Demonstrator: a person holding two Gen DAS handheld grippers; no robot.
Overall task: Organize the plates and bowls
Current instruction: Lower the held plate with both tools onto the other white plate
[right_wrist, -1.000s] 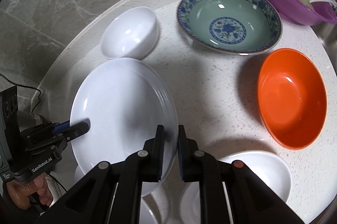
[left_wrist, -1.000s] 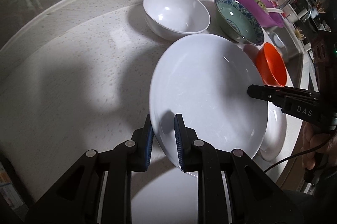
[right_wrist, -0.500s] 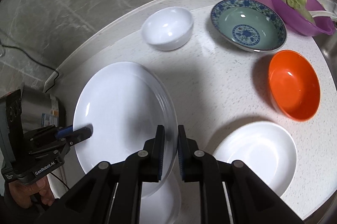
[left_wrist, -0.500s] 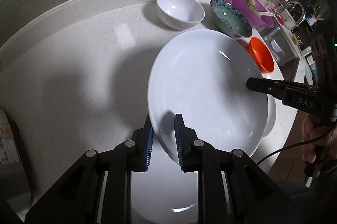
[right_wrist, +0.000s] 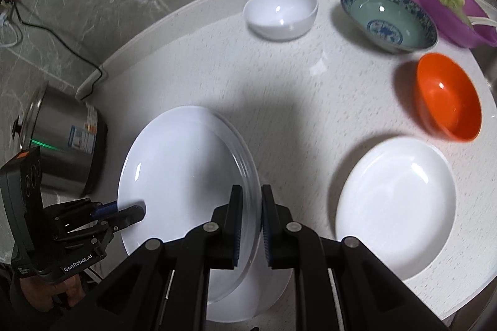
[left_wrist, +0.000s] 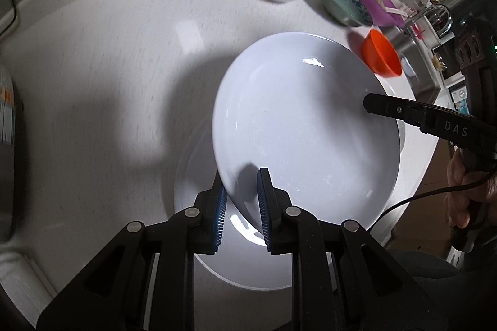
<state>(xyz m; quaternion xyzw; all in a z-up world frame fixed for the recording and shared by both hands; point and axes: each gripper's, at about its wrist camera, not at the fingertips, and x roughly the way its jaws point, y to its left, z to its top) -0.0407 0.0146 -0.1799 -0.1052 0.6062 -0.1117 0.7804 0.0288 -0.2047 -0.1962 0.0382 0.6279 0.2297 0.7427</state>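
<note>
left gripper point(left_wrist: 239, 200) clenched on the large white plate's point(left_wrist: 304, 126) near rim; right gripper point(right_wrist: 248, 219) clamps the opposite rim, sharing the load | plate held over a second white plate point(left_wrist: 236, 265), likely to stack | bowls wait behind

Three white plates point(right_wrist: 186, 175); four bowls point(right_wrist: 281, 12); one steel pot point(right_wrist: 62, 141).
</note>
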